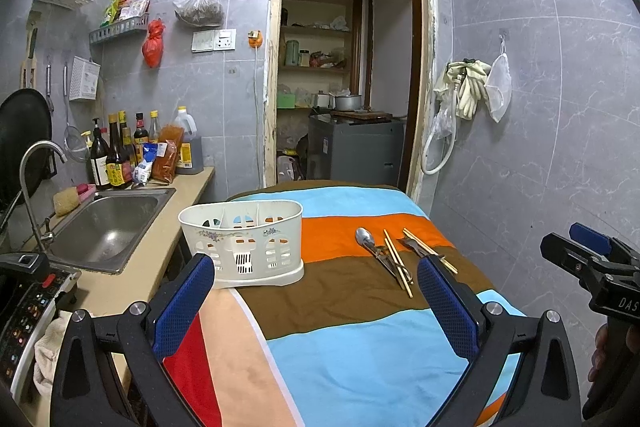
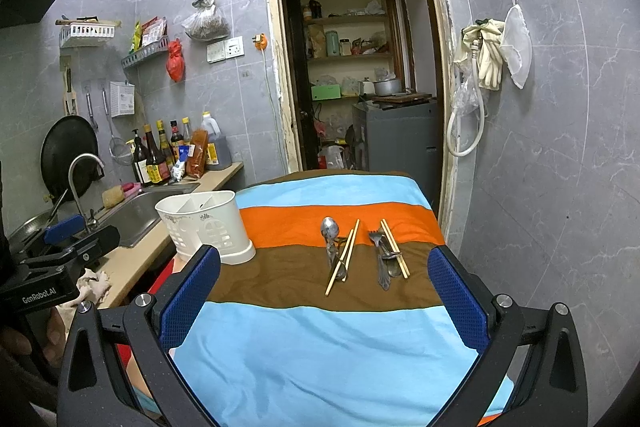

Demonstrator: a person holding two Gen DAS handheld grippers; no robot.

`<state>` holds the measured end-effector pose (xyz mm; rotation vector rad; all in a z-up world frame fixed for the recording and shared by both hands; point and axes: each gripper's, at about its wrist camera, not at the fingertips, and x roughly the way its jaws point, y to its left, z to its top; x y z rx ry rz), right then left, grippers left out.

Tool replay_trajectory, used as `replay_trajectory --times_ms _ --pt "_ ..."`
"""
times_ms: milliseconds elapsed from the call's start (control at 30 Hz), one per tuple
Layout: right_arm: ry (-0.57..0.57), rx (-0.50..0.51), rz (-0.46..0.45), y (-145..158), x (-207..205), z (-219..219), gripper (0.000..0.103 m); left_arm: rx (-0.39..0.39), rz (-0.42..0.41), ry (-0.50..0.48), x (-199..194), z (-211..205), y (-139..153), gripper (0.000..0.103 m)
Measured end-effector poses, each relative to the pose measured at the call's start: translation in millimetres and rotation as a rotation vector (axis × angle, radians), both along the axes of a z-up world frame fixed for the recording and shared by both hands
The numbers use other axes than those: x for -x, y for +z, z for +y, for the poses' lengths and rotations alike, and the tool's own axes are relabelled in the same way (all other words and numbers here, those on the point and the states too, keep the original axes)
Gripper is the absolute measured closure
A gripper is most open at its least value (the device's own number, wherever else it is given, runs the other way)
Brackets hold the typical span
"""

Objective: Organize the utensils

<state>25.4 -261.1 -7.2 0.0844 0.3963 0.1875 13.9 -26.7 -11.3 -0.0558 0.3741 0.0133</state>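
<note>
Both claws, left [image 1: 316,291] and right [image 2: 324,279], hang spread wide and empty over the striped cloth [image 2: 320,347] on the desk. Beyond them lie two piles of utensils: spoon [image 2: 330,227] with chopsticks [image 2: 343,259], fork [image 2: 376,239] with chopsticks. The white basket [image 2: 206,225] stands farther left, near the sink [image 1: 104,227].

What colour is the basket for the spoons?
White basket, with a small flower print; the left wrist view shows it best.

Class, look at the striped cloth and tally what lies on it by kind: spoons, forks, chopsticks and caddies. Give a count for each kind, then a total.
Spoons: 1, the spoon, with more metal handles under it that cannot be told apart
Forks: 1, the fork
Chopsticks: 4, a left pair and a right pair
Caddies: 1, the white caddy
Total: 7 that can be told
</note>
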Motion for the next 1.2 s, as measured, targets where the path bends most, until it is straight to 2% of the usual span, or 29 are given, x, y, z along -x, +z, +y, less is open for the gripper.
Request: replay_trajectory --times_ms 200,767,1200 --pt "-0.005 0.0 0.003 1 0 -5 0.001 0.001 0.005 -0.005 -2 -13 4 0.001" --pt "-0.046 0.029 0.016 5 -8 -4 0.001 -0.009 0.059 -0.041 -21 -1 2 0.001" --pt "-0.081 0.033 0.012 14 -38 -32 0.001 -0.02 0.066 -0.07 -71 -28 4 0.001"
